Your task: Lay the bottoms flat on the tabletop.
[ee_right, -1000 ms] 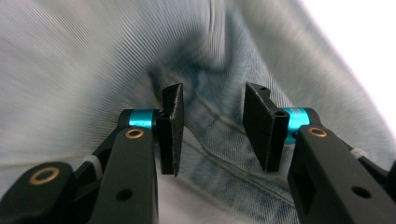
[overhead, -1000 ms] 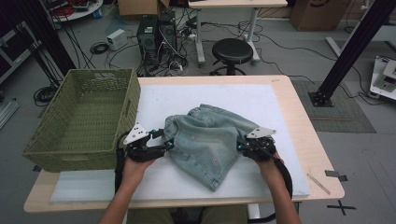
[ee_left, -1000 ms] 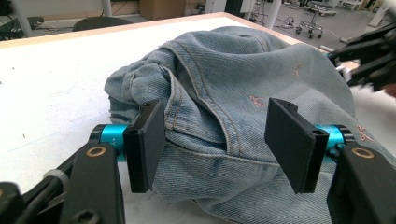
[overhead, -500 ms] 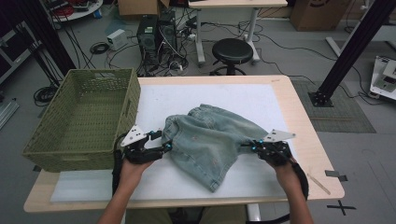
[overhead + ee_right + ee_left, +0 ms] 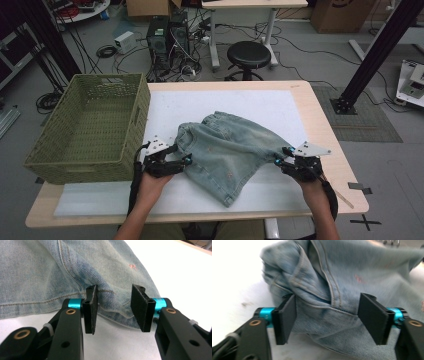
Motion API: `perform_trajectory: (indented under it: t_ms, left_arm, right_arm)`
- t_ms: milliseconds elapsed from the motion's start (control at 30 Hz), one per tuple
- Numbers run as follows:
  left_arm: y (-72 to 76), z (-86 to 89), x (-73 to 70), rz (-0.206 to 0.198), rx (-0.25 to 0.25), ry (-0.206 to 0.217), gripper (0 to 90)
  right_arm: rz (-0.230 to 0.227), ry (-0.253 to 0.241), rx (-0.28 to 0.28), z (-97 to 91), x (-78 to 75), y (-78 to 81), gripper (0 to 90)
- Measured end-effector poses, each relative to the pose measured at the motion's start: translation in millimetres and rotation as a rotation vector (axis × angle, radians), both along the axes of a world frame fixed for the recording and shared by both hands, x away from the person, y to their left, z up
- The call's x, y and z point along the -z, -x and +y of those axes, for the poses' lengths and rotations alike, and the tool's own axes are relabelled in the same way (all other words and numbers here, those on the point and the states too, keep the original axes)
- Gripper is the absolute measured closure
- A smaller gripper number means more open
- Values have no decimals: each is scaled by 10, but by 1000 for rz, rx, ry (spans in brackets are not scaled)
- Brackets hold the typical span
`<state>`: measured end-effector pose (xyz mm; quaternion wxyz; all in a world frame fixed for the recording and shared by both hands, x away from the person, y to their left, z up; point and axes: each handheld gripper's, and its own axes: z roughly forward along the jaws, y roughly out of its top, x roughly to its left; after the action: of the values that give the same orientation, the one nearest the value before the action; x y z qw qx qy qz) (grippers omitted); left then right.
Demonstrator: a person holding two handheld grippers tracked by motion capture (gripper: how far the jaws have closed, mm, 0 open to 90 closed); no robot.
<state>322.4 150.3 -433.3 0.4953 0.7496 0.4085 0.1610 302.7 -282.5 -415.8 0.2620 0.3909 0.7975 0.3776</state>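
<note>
Light blue denim shorts (image 5: 230,150) lie crumpled on the white mat (image 5: 270,102). My left gripper (image 5: 186,160) is at their left edge. In the left gripper view its jaws have just been opening and stand wide (image 5: 328,320) around a bunched fold of denim (image 5: 332,282), without pinching it. My right gripper (image 5: 280,156) is at the right edge of the shorts. Its jaws have just been opening too and stand apart (image 5: 113,307), with the stitched hem (image 5: 50,270) lying loose between them.
A green wicker basket (image 5: 75,172) stands on the table's left side, close beside my left hand. The wooden table edge (image 5: 325,125) runs just right of the right gripper. A black stool (image 5: 248,52) and cables are on the floor beyond.
My right gripper has moved to the right and drawn the shorts' right edge out, so the denim lies wider. Its jaws closed, then parted again. The left hand stayed put.
</note>
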Motion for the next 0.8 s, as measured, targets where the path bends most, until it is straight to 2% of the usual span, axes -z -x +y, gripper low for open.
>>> perform_trajectory:
  t_ms: [67, 100, 167, 233, 300, 467, 567, 733, 800]
  left_arm:
    - [-48, -43, 35, 25, -15, -23, 312]
    - [-69, -53, 40, 44, -20, -39, 364]
    - [-108, -85, 50, 60, -9, -61, 577]
    - [-134, -112, 48, 51, 3, -91, 710]
    - [-157, -120, 29, 36, 3, -101, 775]
    - [-223, -34, -49, 0, -21, -53, 810]
    - [-289, 30, -109, -12, -59, -24, 814]
    - [-464, 126, -266, -36, -119, -64, 822]
    - [-550, 174, -297, -29, -140, -71, 823]
  right_arm:
    - [-4, -7, 3, 2, 3, 3, 581]
    - [-3, -11, 6, 3, 7, 5, 580]
    - [-1, -10, 5, 11, 19, 4, 578]
    - [-4, -8, 1, 12, 22, 0, 578]
    - [2, -13, 4, 12, 25, 1, 578]
    - [6, -14, 0, 6, 41, 13, 586]
    - [4, -20, 6, -17, 38, 23, 588]
    - [3, -35, 27, -60, 34, 44, 594]
    - [1, -35, 29, -77, 36, 47, 596]
